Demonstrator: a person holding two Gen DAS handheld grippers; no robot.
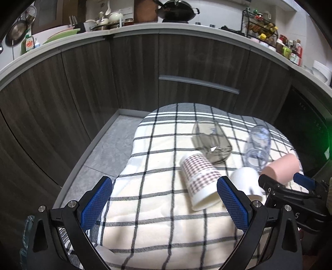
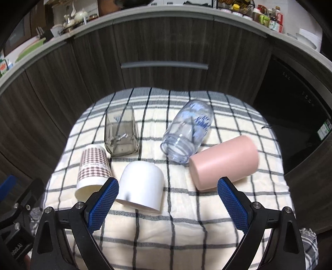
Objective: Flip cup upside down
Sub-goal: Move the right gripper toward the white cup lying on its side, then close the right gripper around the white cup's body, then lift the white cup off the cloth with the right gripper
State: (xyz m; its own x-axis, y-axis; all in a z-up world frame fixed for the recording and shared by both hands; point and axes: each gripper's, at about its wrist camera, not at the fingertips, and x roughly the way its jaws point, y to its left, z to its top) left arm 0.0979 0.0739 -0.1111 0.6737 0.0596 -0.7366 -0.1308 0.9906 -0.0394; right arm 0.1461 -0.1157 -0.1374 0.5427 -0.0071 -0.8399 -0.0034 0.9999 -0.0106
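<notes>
Several cups lie on their sides on a checked cloth [image 2: 166,228]: a houndstooth paper cup [image 2: 93,168], a plain white cup [image 2: 141,184], a pink cup [image 2: 224,162], a smoky glass [image 2: 121,133] and a clear blue-printed glass jar [image 2: 186,130]. My right gripper [image 2: 168,199] is open and empty, just short of the white and pink cups. My left gripper [image 1: 164,197] is open and empty, with the houndstooth cup [image 1: 199,178] beside its right finger. The white cup [image 1: 247,182], pink cup [image 1: 282,168], smoky glass [image 1: 211,141] and jar [image 1: 257,145] lie beyond.
The cloth [image 1: 157,224] covers a low surface in front of dark wood kitchen cabinets [image 2: 166,41]. A grey tiled floor [image 1: 108,149] lies to the left. The counter above holds a wok [image 1: 178,10], dishes and bottles. The right gripper's body [image 1: 294,195] shows in the left wrist view.
</notes>
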